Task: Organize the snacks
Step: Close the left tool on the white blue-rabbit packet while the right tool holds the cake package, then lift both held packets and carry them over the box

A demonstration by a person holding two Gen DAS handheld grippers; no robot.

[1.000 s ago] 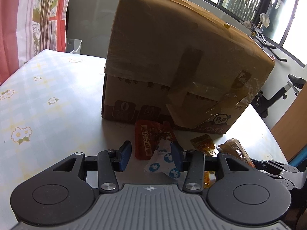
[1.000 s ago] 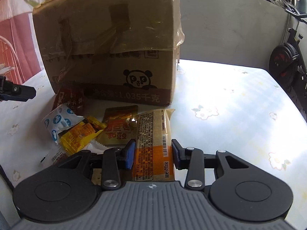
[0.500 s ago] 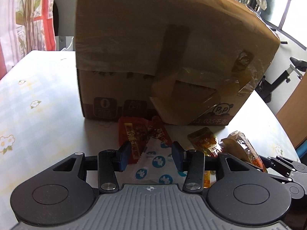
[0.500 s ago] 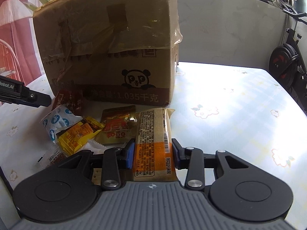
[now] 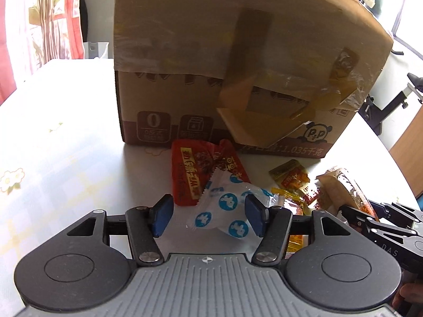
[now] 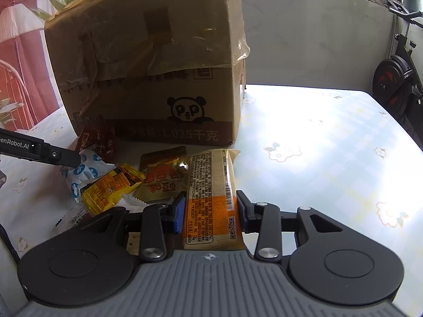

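Snack packets lie on the table in front of a tall cardboard box [image 5: 238,60]. My left gripper [image 5: 206,215] is open, its pads either side of a white packet with blue dots [image 5: 224,206]; only the right pad touches it. A red packet [image 5: 190,174] lies just beyond. My right gripper [image 6: 210,211] is shut on a long orange and tan packet [image 6: 211,192]. In the right wrist view the box [image 6: 158,66] stands behind, the dotted packet [image 6: 84,171] lies at left beside a yellow packet [image 6: 111,187] and a gold packet [image 6: 161,177].
The table [image 6: 317,158] has a pale flowered cloth. An exercise bike [image 6: 396,79] stands off the table's far right. A red patterned curtain [image 5: 39,21] hangs at left. The left gripper's finger [image 6: 39,152] reaches in from the left in the right wrist view.
My left gripper has moved forward and right, bringing the dotted packet between its pads. My right gripper stays shut on the orange packet, shifted slightly.
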